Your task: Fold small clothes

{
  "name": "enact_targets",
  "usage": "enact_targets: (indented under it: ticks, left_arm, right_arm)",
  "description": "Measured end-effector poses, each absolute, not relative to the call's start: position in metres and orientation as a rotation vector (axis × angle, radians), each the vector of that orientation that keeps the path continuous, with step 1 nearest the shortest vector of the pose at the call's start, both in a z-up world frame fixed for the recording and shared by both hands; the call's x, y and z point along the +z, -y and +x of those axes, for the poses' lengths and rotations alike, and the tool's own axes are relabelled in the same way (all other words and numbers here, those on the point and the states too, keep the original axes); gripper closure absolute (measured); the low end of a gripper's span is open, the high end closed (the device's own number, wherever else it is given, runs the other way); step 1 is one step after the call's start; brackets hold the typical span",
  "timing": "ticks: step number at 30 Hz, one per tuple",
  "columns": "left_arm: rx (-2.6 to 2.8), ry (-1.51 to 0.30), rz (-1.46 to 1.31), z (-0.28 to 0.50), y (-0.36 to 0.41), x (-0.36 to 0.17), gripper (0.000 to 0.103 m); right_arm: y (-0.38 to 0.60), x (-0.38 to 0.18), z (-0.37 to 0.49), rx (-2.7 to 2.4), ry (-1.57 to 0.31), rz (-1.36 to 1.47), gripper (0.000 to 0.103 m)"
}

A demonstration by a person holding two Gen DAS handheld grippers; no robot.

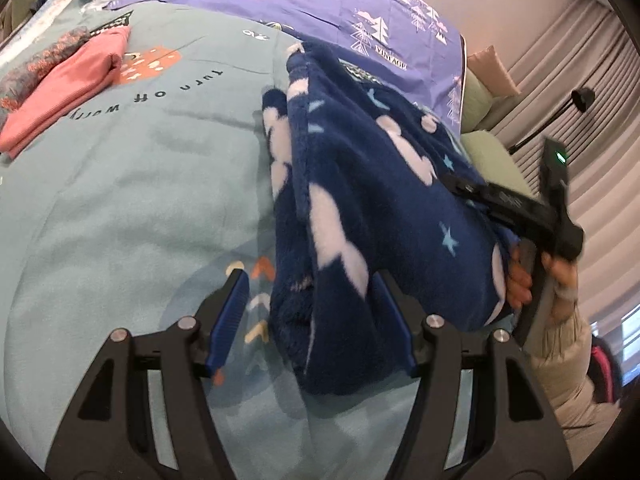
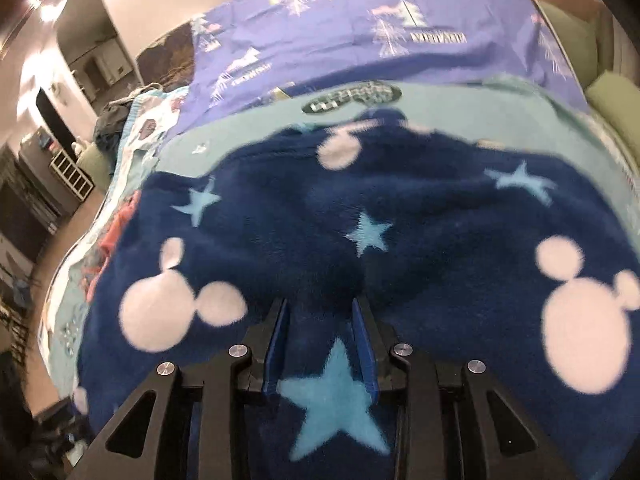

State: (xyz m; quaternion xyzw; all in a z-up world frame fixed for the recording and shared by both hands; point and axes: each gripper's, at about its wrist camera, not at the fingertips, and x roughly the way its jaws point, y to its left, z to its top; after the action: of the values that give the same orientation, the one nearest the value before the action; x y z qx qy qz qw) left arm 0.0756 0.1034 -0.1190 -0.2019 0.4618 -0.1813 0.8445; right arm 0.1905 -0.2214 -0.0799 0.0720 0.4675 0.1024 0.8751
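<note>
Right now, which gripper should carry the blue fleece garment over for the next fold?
Right. The right gripper is shut on the blue fleece garment. The left gripper is open, with the garment hanging between its fingers, ungripped.

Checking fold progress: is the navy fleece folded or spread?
Folded, partly: navy star-patterned fleece garment hangs doubled in layers, lifted by right tool.
</note>
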Motion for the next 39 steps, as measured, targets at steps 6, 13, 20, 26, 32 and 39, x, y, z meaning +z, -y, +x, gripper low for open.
enact_targets:
  ticks: [6,13,20,26,32,39]
  left_arm:
    - [-0.358,-0.907,-0.441,0.081,-0.121,-0.1,0.037]
    - [-0.219,-0.857,-0.47,0.083,-0.156,-0.082,0.037]
    - [-0.172,-0.844,-0.5,0.074,-0.183,-0.085,0.034]
    - [-0.256,-0.872,-0.532,0.093,-0.18,-0.088,0.034]
    - [-0.457,-0.911,-0.577,0.136,-0.15,-0.087,0.026]
    - [-0.543,-1.063,-0.704,0.197,-0.114,-0.12,0.027]
  right_arm:
    - [0.159,-0.036,0.101,0.474,-0.825,-0.119,0.06]
    - [0.042,-0.081,0.027,0.618,-0.737,-0.54,0.055]
    - [-0.009,-0.127,0.014,0.485,-0.618,-0.766,0.033]
    - [-0.015,-0.126,0.025,0.438,-0.585,-0.658,0.075]
    - [0.039,-0.08,0.05,0.521,-0.695,-0.262,0.081]
    - [0.06,-0.07,0.055,0.554,-0.751,-0.108,0.081]
